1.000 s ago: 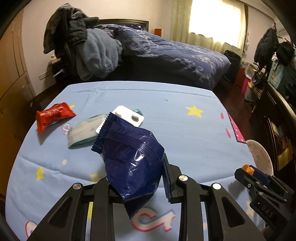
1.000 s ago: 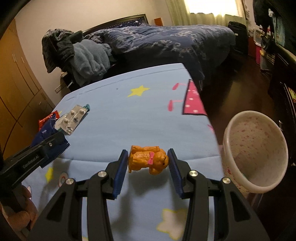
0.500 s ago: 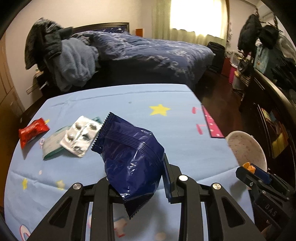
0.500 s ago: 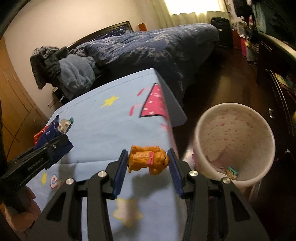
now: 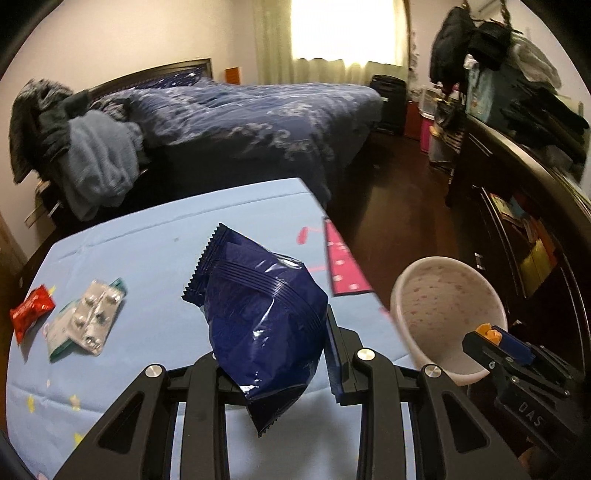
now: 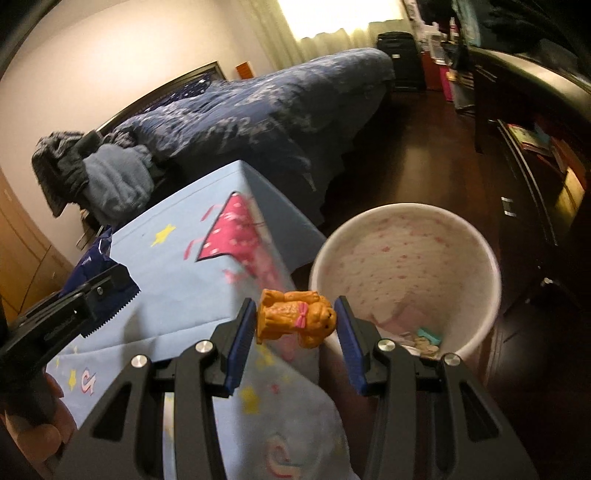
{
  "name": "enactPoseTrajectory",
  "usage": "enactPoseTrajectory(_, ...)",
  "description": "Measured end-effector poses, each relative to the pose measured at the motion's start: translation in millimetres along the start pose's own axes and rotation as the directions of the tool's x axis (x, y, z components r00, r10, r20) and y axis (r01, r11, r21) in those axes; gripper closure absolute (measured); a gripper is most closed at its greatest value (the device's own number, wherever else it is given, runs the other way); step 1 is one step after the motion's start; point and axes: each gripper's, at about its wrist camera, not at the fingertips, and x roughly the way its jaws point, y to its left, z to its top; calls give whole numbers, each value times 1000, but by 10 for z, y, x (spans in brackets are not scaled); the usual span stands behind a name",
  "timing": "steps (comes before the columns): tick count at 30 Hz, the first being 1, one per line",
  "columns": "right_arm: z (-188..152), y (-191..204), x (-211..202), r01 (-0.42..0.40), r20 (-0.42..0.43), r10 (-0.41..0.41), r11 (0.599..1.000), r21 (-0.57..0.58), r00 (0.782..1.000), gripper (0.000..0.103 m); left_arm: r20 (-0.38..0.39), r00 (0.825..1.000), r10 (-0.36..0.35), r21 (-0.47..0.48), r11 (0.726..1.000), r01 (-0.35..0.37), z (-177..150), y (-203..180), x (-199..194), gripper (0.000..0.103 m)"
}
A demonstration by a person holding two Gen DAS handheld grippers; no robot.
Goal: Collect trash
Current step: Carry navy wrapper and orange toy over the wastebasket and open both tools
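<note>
One glossy navy snack bag (image 5: 258, 314), crinkled, clamped in left gripper (image 5: 271, 354). One orange toy dog (image 6: 297, 317), pink bow, clamped in right gripper (image 6: 297, 332). One speckled bin (image 6: 476, 236), right. One red wrapper (image 5: 31, 310), one blister pack (image 5: 92, 314), left.

A blue-quilted bed (image 5: 258, 122) stands under a bright curtained window (image 5: 343, 33), on dark wooden floor (image 6: 417, 155).

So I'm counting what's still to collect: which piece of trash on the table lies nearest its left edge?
The red wrapper, alone by the left edge; the blister pack lies just right of it, atop a teal packet.
</note>
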Motion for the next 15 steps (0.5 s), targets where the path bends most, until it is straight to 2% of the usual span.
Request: enactPoseTrajectory(15, 76, -707, -91, 91, 44, -96, 989, 114, 994, 58, 9, 999, -36, 116, 993, 35, 200, -576, 178, 73)
